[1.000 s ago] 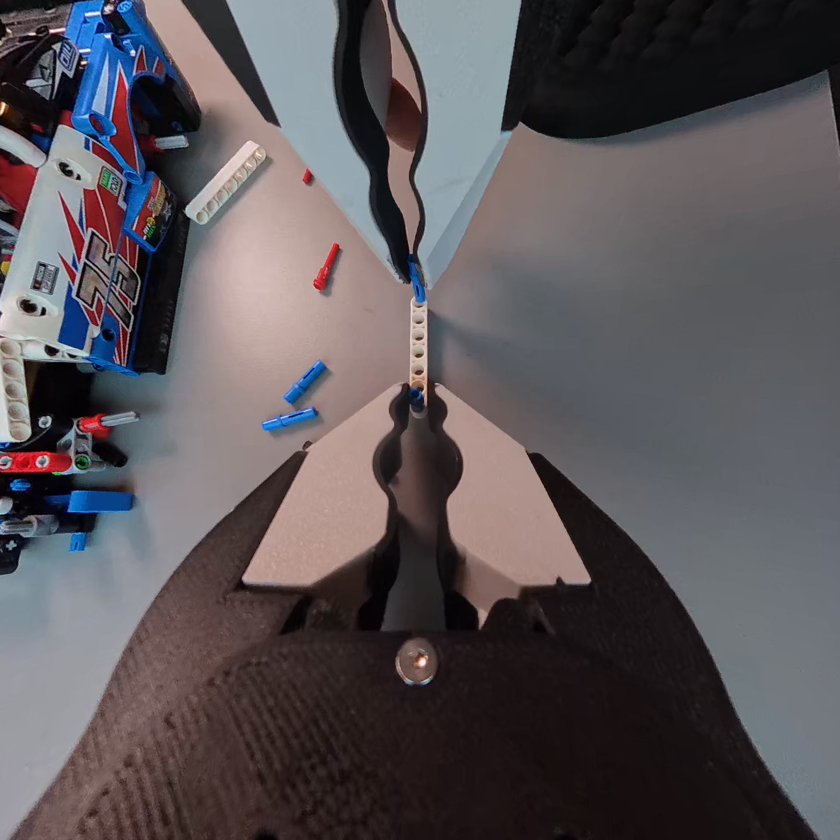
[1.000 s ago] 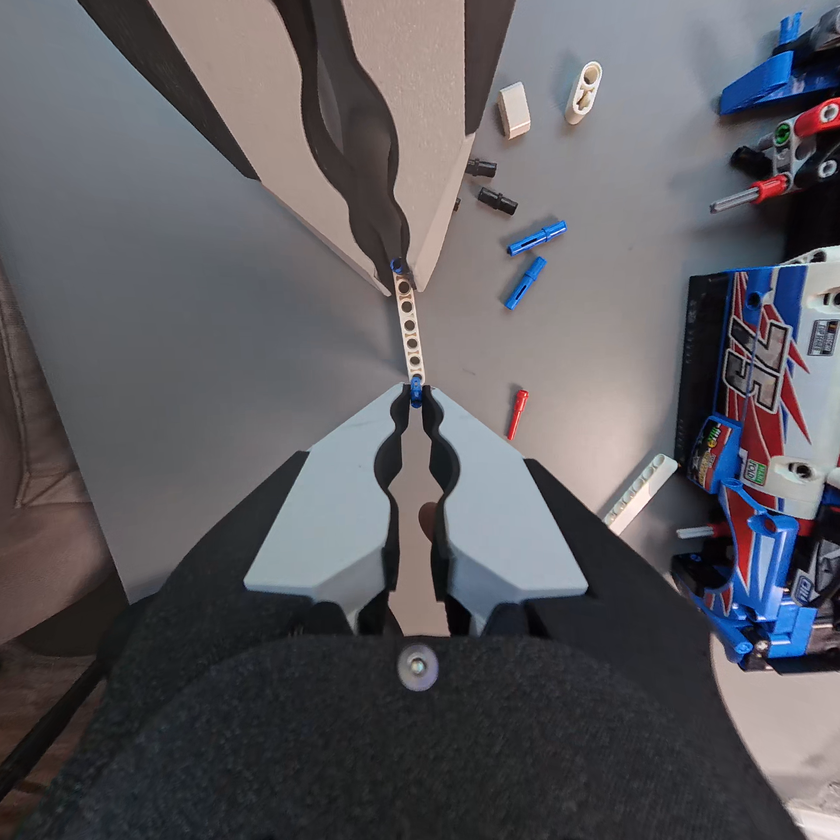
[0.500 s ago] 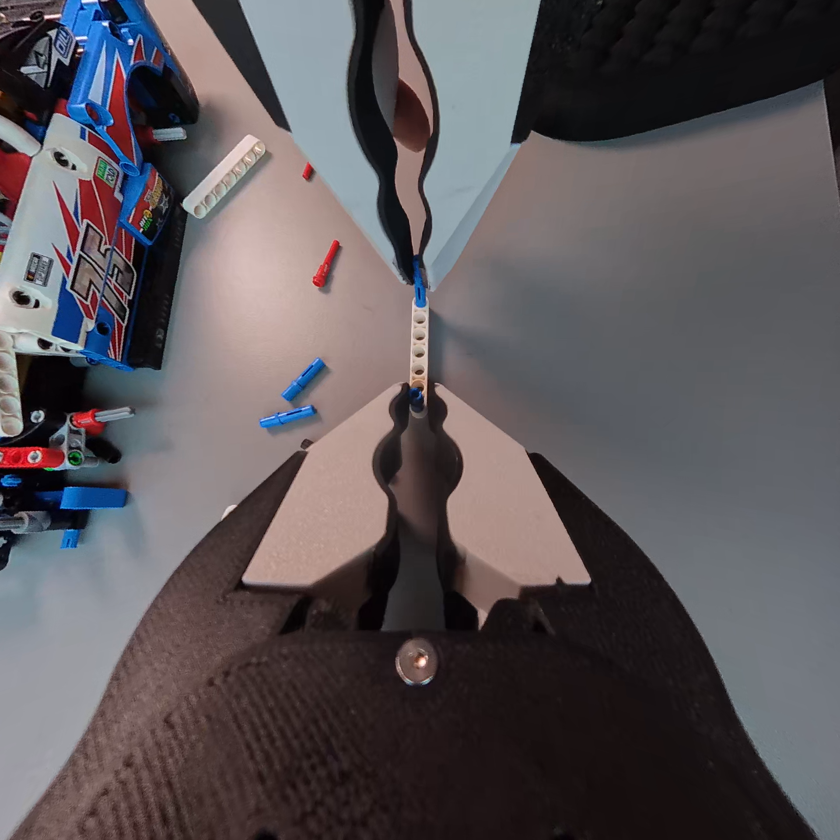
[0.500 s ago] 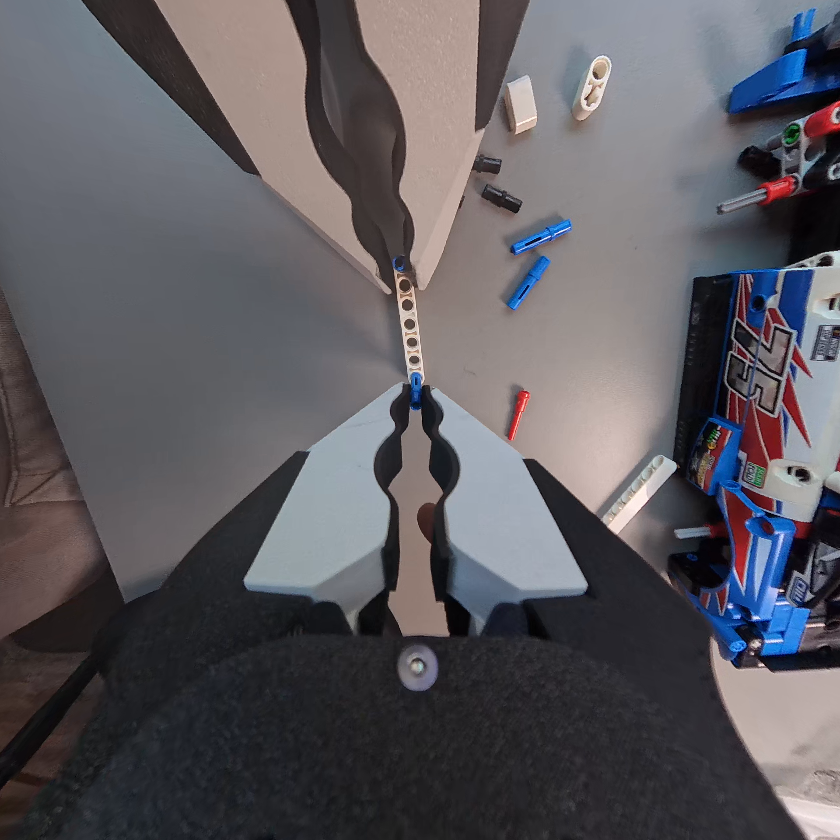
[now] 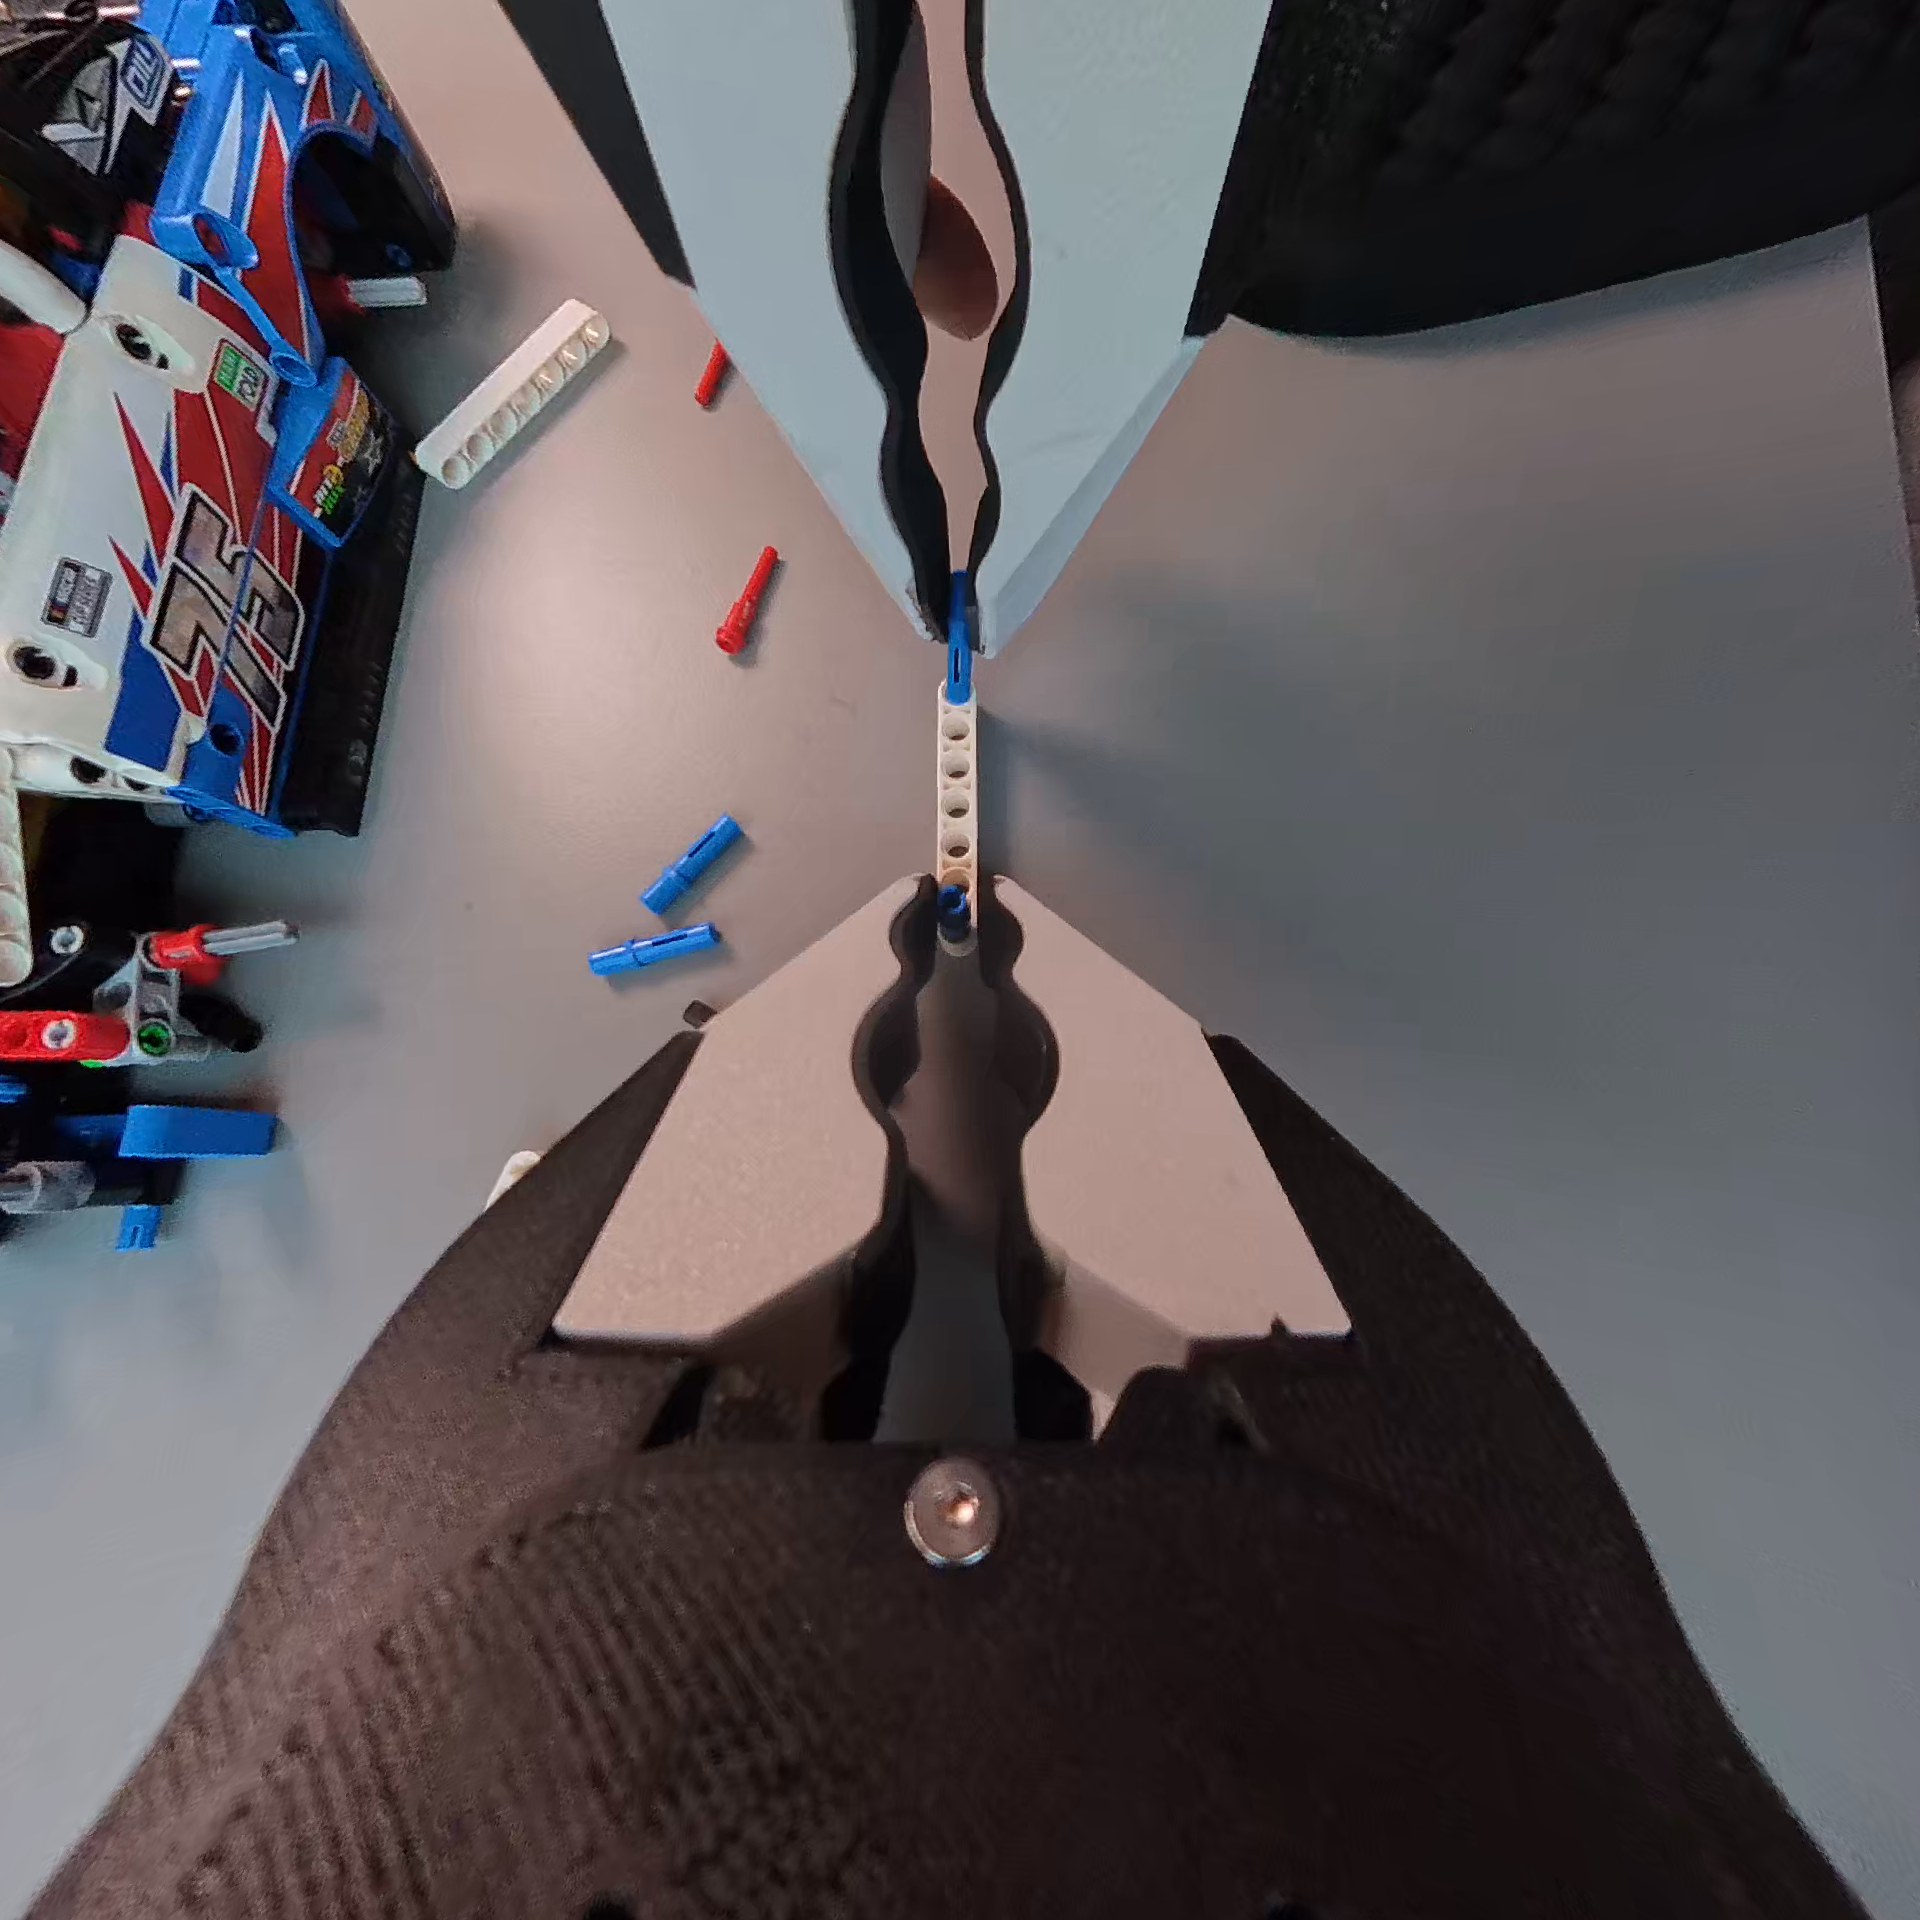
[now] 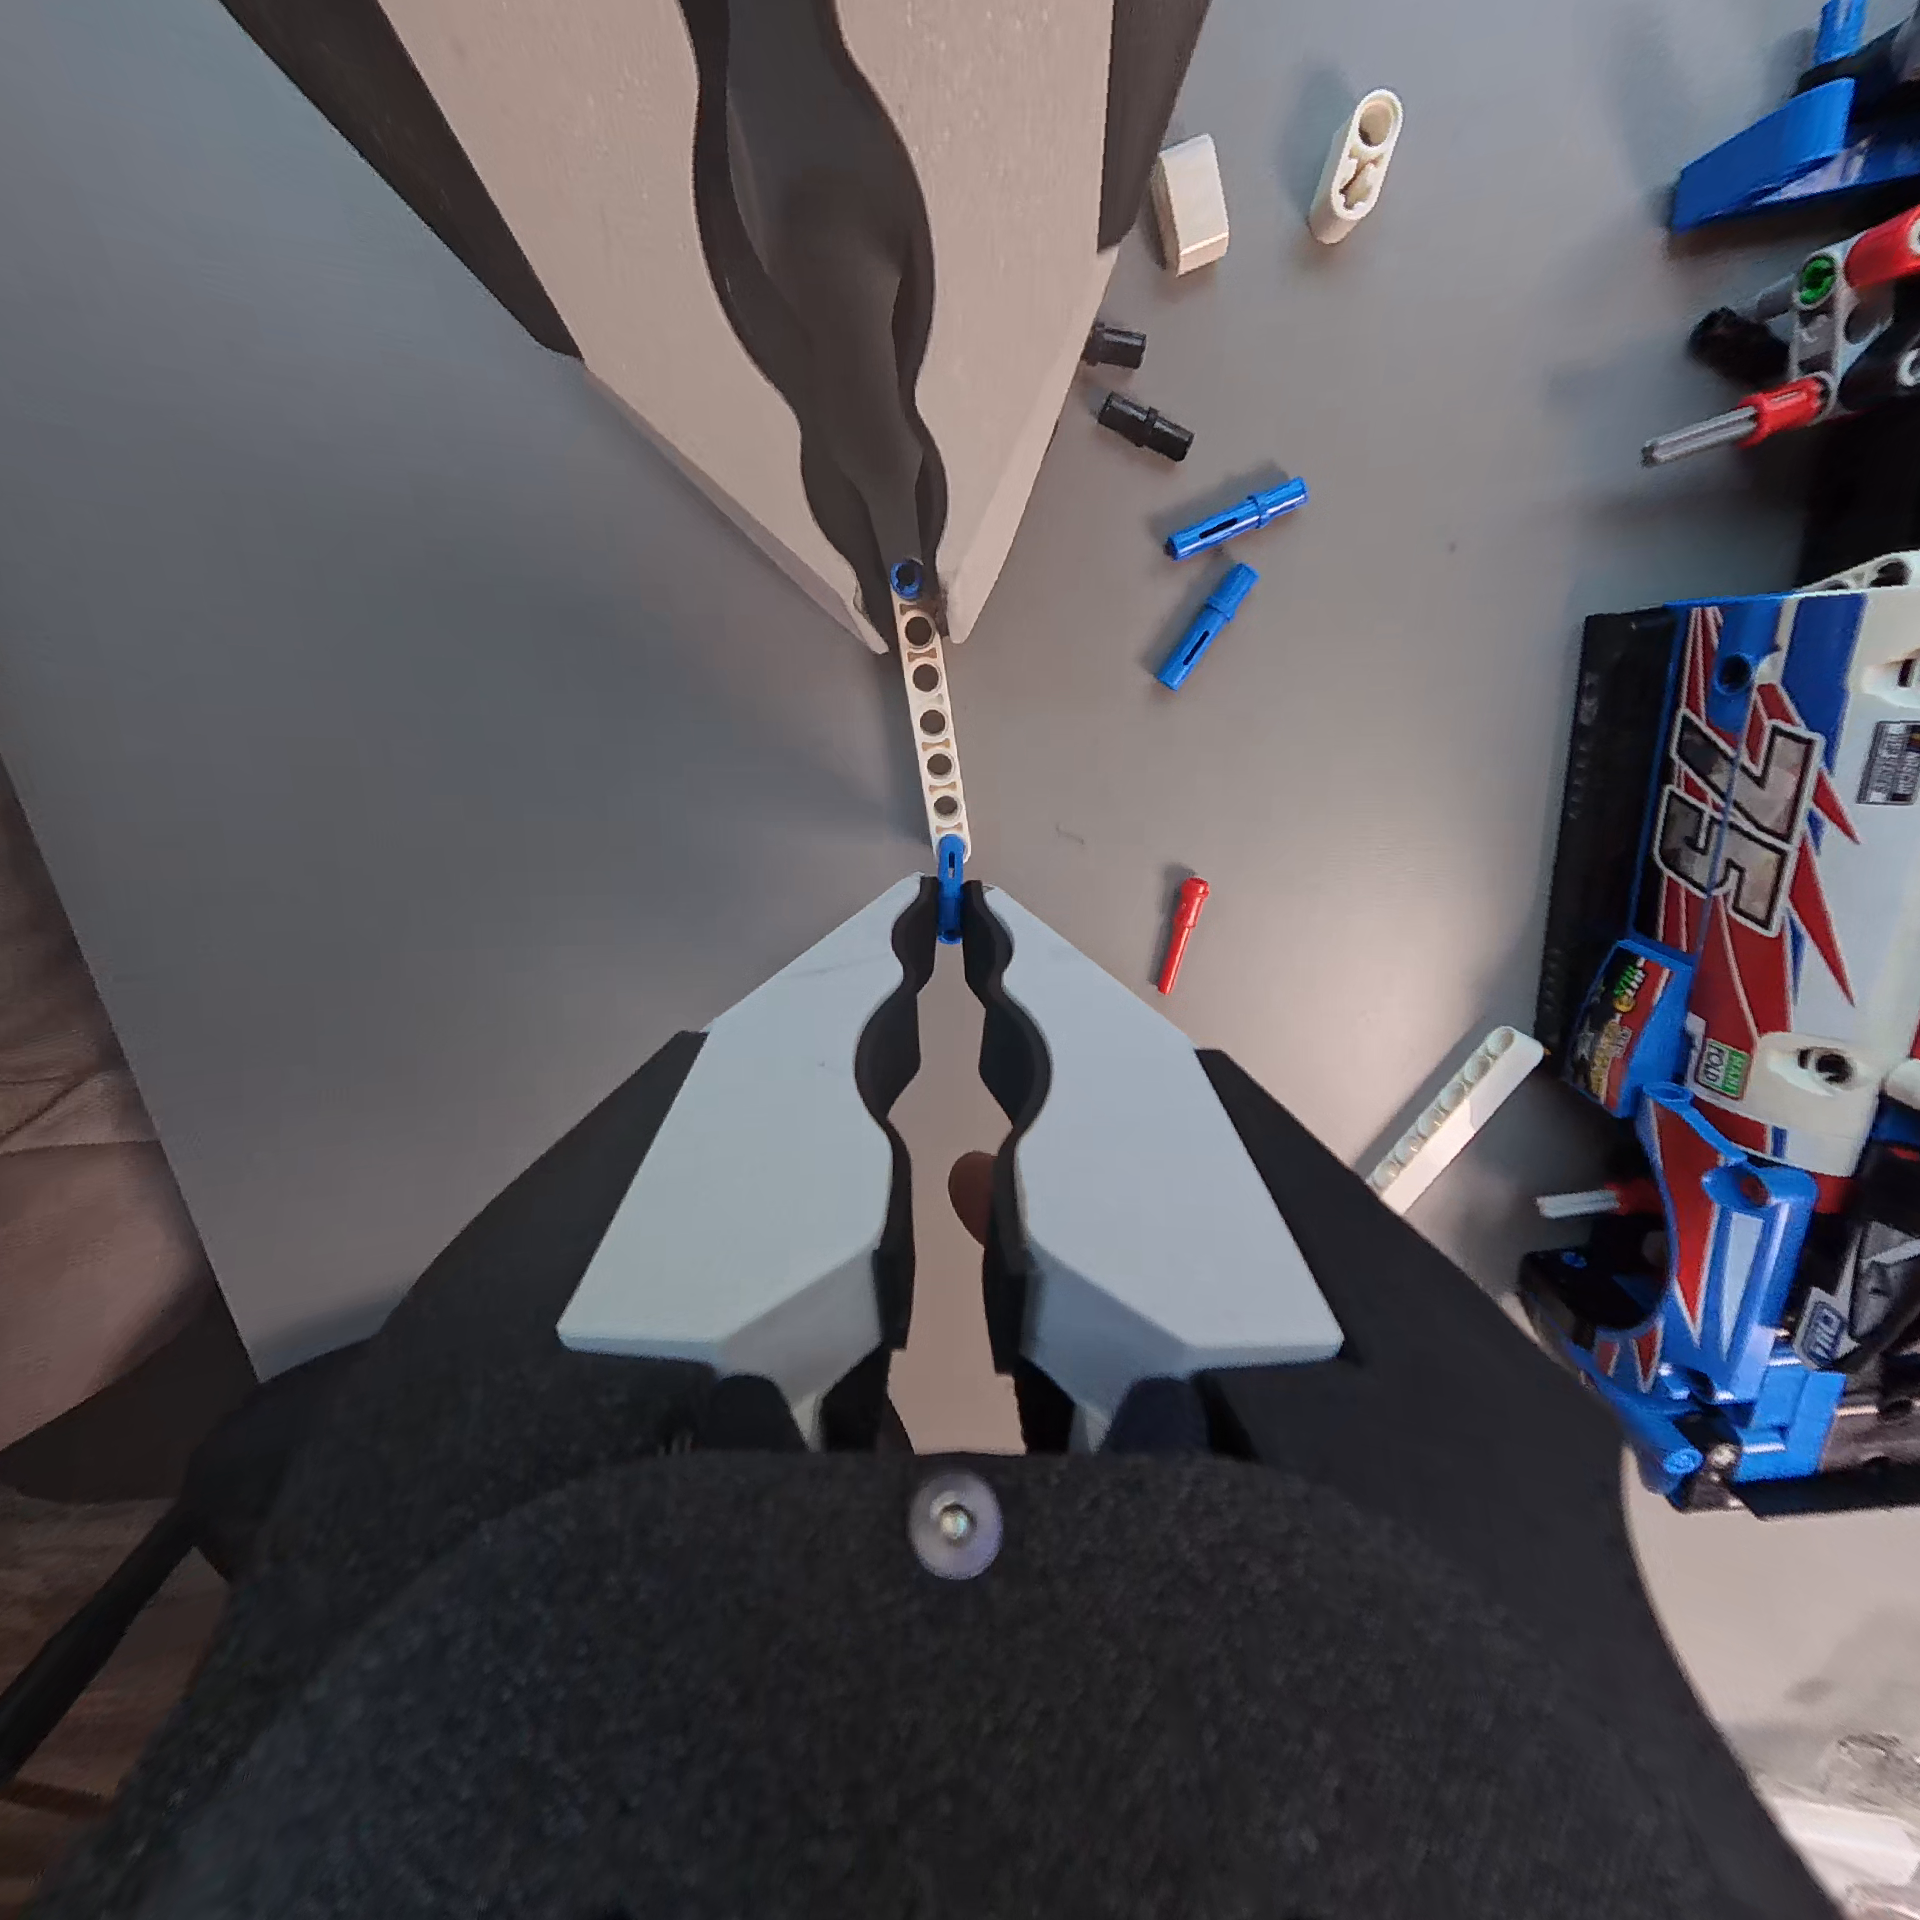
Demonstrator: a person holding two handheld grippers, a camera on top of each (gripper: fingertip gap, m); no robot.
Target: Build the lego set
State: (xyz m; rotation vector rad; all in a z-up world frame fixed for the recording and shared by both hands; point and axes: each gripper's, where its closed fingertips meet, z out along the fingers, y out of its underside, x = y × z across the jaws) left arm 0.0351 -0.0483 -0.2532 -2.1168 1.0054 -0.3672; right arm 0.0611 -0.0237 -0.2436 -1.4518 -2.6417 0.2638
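A white beam with holes point(image 5: 956, 790) hangs between both grippers above the grey table. My left gripper point(image 5: 954, 906), with beige fingers, is shut on the beam's near end, where a blue pin point(image 5: 951, 902) sits in the end hole. My right gripper point(image 6: 948, 906), with light blue fingers, is shut on another blue pin point(image 6: 948, 883) whose tip meets the beam's point(image 6: 932, 717) other end. In the left wrist view the right gripper point(image 5: 961, 629) comes in from the top. In the right wrist view the left gripper point(image 6: 914, 608) comes in from the top.
A blue, white and red race car model point(image 5: 156, 520) point(image 6: 1766, 935) lies to one side. Loose on the table are a white beam point(image 5: 514, 395), a red pin point(image 5: 746, 597), two blue pins point(image 5: 691, 862), black pins point(image 6: 1143, 426) and white pieces point(image 6: 1190, 203). The table edge point(image 6: 156, 1039) runs at the left. My hands' fingertips stand some 5 cm from each other.
The blue pin in my right gripper has gone from slightly tilted to in line with the beam. Both grippers stay shut and have drifted only slightly over the table.
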